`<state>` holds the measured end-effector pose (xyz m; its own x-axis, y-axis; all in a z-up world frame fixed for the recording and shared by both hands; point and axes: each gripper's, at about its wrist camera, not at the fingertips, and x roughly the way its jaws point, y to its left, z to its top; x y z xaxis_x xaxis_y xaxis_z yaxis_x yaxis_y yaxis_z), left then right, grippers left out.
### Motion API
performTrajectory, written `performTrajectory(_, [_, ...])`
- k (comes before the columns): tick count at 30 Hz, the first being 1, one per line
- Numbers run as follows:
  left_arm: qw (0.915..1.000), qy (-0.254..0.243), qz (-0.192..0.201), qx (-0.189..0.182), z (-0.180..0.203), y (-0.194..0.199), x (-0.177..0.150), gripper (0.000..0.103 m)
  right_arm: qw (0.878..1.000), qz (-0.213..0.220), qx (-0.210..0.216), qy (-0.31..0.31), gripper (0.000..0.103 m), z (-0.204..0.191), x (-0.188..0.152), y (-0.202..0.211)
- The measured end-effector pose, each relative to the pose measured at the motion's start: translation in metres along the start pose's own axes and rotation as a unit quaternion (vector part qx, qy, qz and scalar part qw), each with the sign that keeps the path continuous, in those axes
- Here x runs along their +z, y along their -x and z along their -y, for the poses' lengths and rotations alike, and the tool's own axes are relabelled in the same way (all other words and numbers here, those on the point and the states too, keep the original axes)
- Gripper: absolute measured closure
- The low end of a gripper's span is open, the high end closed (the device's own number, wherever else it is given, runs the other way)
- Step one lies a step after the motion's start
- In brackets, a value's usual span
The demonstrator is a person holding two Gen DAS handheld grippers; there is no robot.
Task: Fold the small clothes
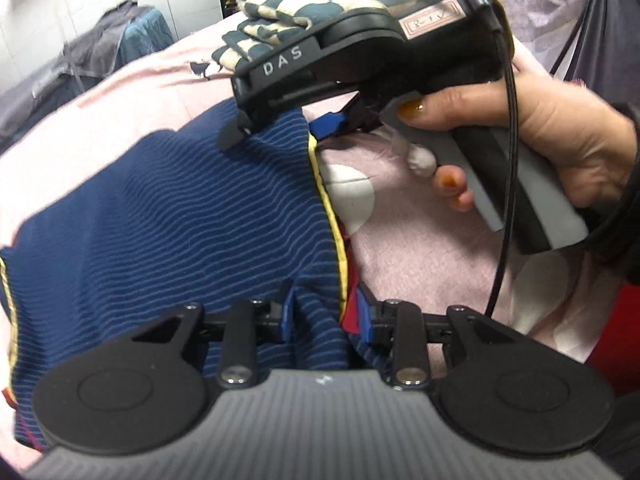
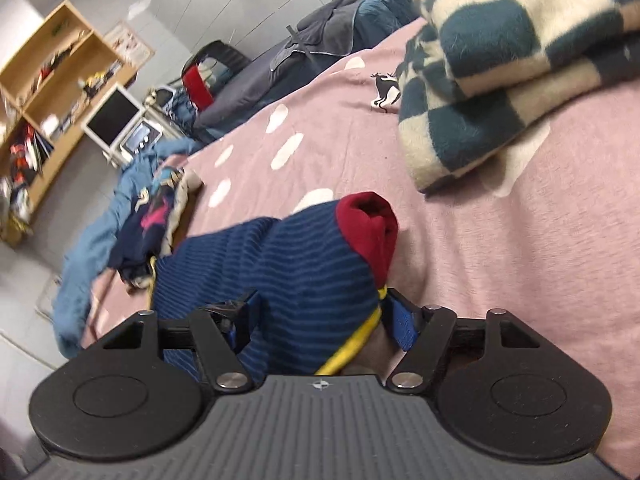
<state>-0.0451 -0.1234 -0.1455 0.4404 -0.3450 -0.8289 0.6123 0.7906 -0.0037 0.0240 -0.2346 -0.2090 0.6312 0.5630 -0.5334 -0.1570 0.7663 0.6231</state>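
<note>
A small navy striped garment [image 1: 192, 208] with yellow trim and a dark red cuff lies on the pink bedspread [image 1: 440, 248]. My left gripper [image 1: 328, 320] is shut on a bunched fold of it near the yellow edge. My right gripper [image 1: 288, 124], seen in the left wrist view with a hand on its handle, grips the garment's far edge. In the right wrist view the right gripper [image 2: 320, 316] is closed around the navy garment [image 2: 280, 264], with the red cuff [image 2: 370, 220] sticking out ahead.
A folded teal and cream checked blanket [image 2: 500, 64] lies on the pink bedspread [image 2: 500, 260] ahead right. A heap of blue clothes [image 2: 132, 216] sits at the bed's left edge. A wooden shelf [image 2: 52, 92] and a monitor stand beyond.
</note>
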Motion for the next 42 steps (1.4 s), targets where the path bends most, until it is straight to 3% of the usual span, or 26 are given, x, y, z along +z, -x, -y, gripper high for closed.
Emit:
performTrajectory(4, [0.9988,0.036,0.007,-0.032,-0.016,-0.001,-0.003,0.073,1.000,-0.005,0.003,-0.008,0.014,-0.003,0.000,-0.009])
performTrajectory(6, [0.9987,0.036,0.012,-0.035,-0.017,-0.001,-0.005,0.073,1.000,-0.003,-0.010,-0.014,0.038,-0.003,0.002,-0.011])
performTrajectory(8, [0.9985,0.037,0.016,-0.036,-0.017,0.000,-0.007,0.075,1.000,-0.002,-0.012,-0.018,0.057,-0.001,0.002,-0.011])
performTrajectory(11, [0.9970,0.055,0.024,-0.048,-0.023,0.003,-0.010,0.079,0.999,0.003,-0.005,-0.033,0.067,0.002,0.001,-0.007])
performTrajectory(18, [0.9845,0.134,0.043,-0.104,-0.058,0.020,-0.022,0.084,1.000,0.006,0.005,0.019,0.071,-0.040,0.016,0.002])
performTrajectory(23, [0.9710,0.198,0.074,-0.111,-0.105,0.052,-0.042,0.084,0.998,-0.020,0.055,-0.006,0.071,-0.069,0.033,-0.015])
performTrajectory(30, [0.9562,0.269,0.112,-0.031,-0.177,0.099,-0.083,0.085,0.993,-0.062,0.105,0.000,0.072,-0.136,0.045,-0.075])
performTrajectory(34, [0.9447,0.308,0.111,0.020,-0.218,0.110,-0.108,0.085,0.989,-0.091,0.116,-0.006,0.072,-0.163,0.042,-0.117])
performTrajectory(42, [0.9326,0.345,0.096,0.044,-0.259,0.101,-0.130,0.084,0.990,-0.116,0.072,0.038,0.071,-0.185,0.025,-0.166])
